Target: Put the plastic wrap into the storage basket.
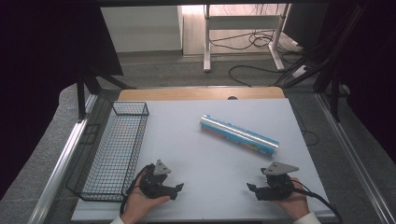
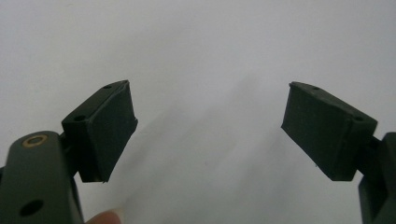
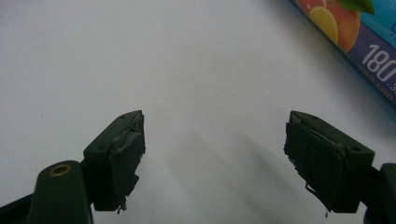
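1. A white surface point(image 1: 219, 154) lay over a wooden table point(image 1: 201, 93); behind it were a grey floor, loose cables and the legs of a white desk point(image 1: 243, 32), with dark curtains at both sides.
2. One box point(image 1: 239, 134) lay flat on the surface, right of centre and nearer the far edge, running slantwise from the middle toward the right edge.
3. The box was long and narrow, with a silvery, light-blue top face and a coloured strip along its near side.
4. In the right gripper view, the box point(image 3: 359, 42) at the top right corner showed printed orange slices, a green leaf, blue ground and white digits "180".
5. One black wire basket point(image 1: 114, 149) stood along the left edge, long and empty, well apart from the box.
6. Two grippers rested near the near edge, each in one hand.
7. The left gripper point(image 1: 176, 189) sat near the near left corner, just beside the basket, its jaws wide apart with only white surface between them.
8. The right gripper point(image 1: 252, 189) sat near the near right corner, its jaws wide apart too, holding nothing.
9. The box lay beyond the right gripper, touched by neither.
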The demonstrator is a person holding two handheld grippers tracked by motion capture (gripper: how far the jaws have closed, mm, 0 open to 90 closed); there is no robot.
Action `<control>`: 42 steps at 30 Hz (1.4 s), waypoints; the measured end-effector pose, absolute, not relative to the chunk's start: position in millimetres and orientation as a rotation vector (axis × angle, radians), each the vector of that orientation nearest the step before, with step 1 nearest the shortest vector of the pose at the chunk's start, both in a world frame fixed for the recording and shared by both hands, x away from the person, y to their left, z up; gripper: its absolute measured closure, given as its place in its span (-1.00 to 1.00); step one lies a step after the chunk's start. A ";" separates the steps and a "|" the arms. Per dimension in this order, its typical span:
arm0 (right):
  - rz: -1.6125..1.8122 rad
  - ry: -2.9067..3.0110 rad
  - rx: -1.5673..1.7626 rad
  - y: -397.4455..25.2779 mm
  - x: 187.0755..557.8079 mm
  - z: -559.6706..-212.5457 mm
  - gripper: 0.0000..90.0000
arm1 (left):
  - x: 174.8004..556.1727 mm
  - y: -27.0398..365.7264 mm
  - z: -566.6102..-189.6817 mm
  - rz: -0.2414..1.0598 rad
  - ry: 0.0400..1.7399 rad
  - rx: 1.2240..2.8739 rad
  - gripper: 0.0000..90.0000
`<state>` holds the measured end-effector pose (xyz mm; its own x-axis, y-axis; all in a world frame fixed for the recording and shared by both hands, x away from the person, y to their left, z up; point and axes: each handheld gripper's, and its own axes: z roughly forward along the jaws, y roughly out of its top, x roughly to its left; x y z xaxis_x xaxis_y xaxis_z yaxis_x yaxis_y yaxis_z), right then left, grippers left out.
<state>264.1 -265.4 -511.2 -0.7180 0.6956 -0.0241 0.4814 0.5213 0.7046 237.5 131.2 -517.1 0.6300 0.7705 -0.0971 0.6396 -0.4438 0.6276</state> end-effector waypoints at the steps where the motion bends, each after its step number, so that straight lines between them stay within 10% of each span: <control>1: 1.001 2.464 0.982 -265.3 264.2 -511.1 -0.54 | 237.2 131.5 -517.3 0.266 1.098 2.215 -0.63; 42: 0.937 2.520 0.769 -223.8 295.2 -466.0 -0.49 | 227.5 140.7 -517.2 0.269 1.099 2.205 -0.62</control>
<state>295.2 -223.8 -466.0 -0.7945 0.5941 -0.1258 0.3676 0.6354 0.6791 227.5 140.7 -517.3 0.6276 0.7721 -0.1004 0.6385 -0.4366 0.6338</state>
